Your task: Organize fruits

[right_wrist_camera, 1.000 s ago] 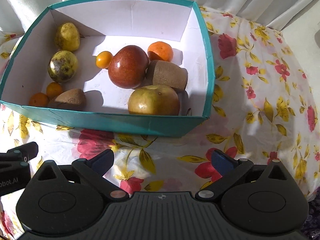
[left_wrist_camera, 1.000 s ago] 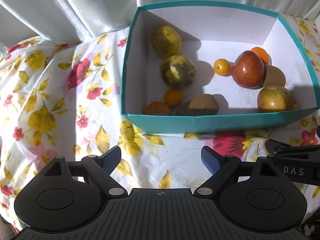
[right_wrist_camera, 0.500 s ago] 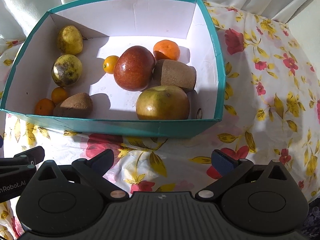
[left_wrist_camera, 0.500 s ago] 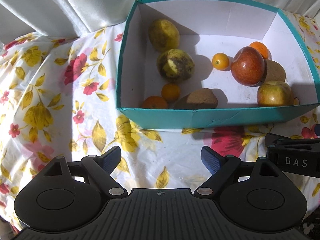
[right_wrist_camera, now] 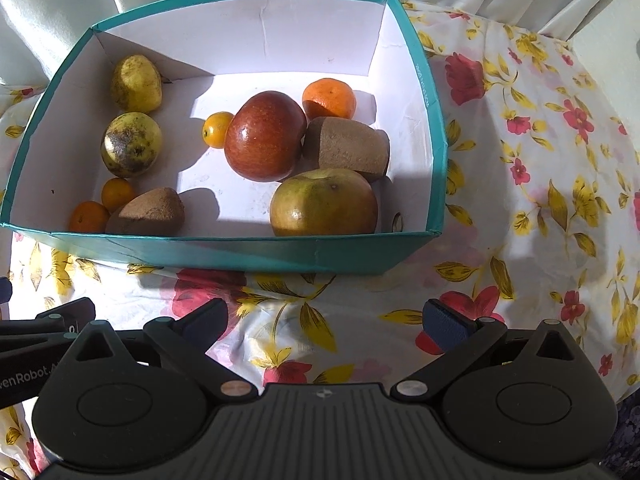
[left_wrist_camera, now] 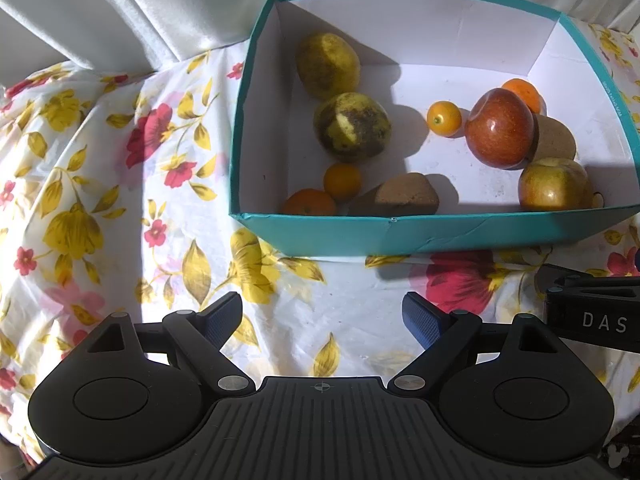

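Observation:
A teal box (left_wrist_camera: 400, 236) (right_wrist_camera: 240, 246) with a white inside holds several fruits: a red apple (left_wrist_camera: 499, 128) (right_wrist_camera: 264, 136), a green apple (left_wrist_camera: 552, 184) (right_wrist_camera: 324, 202), two blotchy yellow fruits (left_wrist_camera: 352, 126) (right_wrist_camera: 130, 144), brown kiwis (left_wrist_camera: 406, 196) (right_wrist_camera: 346, 148), oranges (right_wrist_camera: 329, 99) and small yellow-orange fruits (left_wrist_camera: 443, 118). My left gripper (left_wrist_camera: 322, 320) hovers open and empty over the cloth in front of the box. My right gripper (right_wrist_camera: 326, 324) is also open and empty, just short of the box's near wall. Each gripper's side shows at the edge of the other's view.
A white cloth with red and yellow flowers (left_wrist_camera: 100, 200) (right_wrist_camera: 540, 160) covers the table around the box. White curtains (left_wrist_camera: 140, 12) hang close behind the box. The table drops off at the right (right_wrist_camera: 628, 420).
Both grippers have drawn back and shifted slightly, so the box sits a little farther right in the left view and higher in the right view. The fruits have not moved.

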A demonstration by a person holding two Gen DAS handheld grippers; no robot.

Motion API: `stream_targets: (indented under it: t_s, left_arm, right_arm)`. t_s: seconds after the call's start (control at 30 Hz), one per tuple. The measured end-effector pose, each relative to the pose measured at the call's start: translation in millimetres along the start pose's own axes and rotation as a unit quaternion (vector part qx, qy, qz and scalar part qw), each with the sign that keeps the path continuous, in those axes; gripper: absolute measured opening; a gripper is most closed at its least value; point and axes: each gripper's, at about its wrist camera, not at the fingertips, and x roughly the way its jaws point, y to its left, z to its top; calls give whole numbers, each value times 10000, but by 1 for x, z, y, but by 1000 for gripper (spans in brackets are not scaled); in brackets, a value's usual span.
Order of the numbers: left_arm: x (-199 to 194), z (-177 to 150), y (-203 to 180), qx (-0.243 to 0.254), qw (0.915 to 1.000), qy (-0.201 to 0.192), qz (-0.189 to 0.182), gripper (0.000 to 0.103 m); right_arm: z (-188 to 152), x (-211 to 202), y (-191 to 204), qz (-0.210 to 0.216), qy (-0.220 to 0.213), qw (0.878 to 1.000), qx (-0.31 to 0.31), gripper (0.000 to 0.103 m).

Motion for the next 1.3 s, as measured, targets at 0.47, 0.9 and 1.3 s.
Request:
stream_targets:
  t_s: [0.47, 0.9, 1.3]
  left_arm:
    - [4, 0, 3, -65, 10000, 22, -32, 91]
    - [6, 1, 3, -40, 10000, 42, -52, 91]
    - [7, 1, 3, 11, 9999, 48, -94, 91]
  right_arm:
    - [2, 1, 6, -27, 3, 9999, -117, 103]
    - [2, 1, 8, -34, 12, 9999, -155, 103]
    - [1, 2, 5, -56, 34, 9999, -100, 103]
